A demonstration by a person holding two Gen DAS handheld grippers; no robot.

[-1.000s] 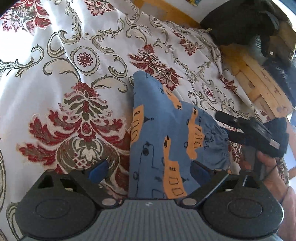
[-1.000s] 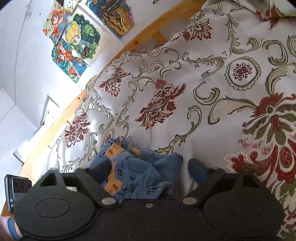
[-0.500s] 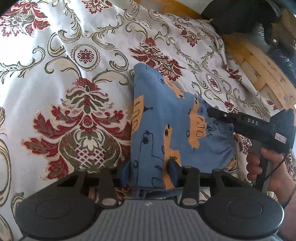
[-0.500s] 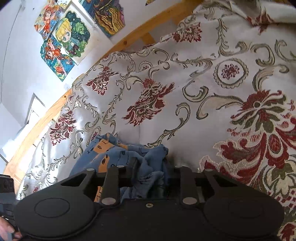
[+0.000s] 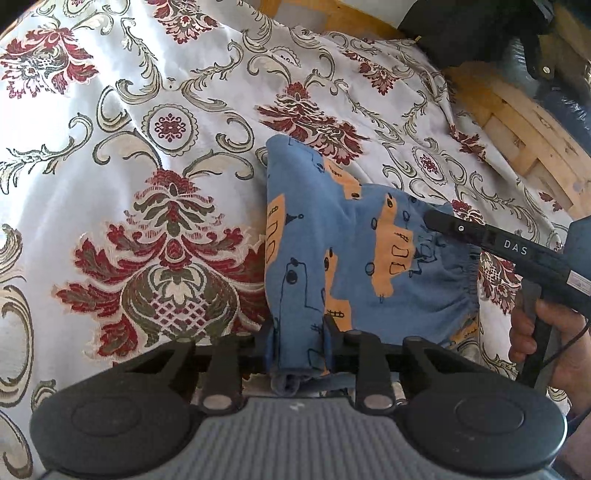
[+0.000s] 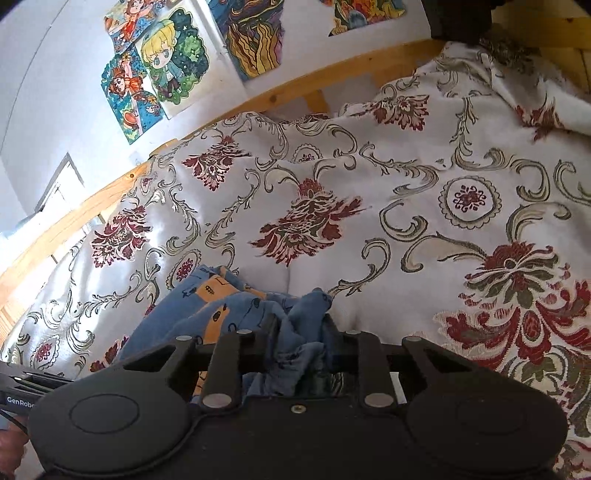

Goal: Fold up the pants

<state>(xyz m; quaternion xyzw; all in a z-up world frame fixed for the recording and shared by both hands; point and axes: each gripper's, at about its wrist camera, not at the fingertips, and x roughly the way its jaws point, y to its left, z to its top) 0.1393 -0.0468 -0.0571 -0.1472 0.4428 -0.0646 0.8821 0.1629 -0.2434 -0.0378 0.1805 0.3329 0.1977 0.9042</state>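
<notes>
Pants (image 5: 347, 254) of blue cloth with orange vehicle prints lie folded on a bed, on a white bedspread (image 5: 110, 147) woven with dark red flowers and grey scrolls. The left tongs (image 5: 300, 341) are drawn narrow and clamp the near folded edge of the pants, a roll of cloth showing between the two fingers. The right tongs (image 6: 301, 338) are likewise narrow and pinch a bunched-up part of the same garment; in the left wrist view their black body reaches in over the elastic waistband side, held by a hand (image 5: 546, 347) at the right edge. Beyond the bedspread runs a wooden bed frame (image 6: 332, 79). On the white wall behind it hang coloured cartoon drawings (image 6: 159, 70). A dark bundle (image 5: 476, 33) sits at the far corner of the bed in the left wrist view
</notes>
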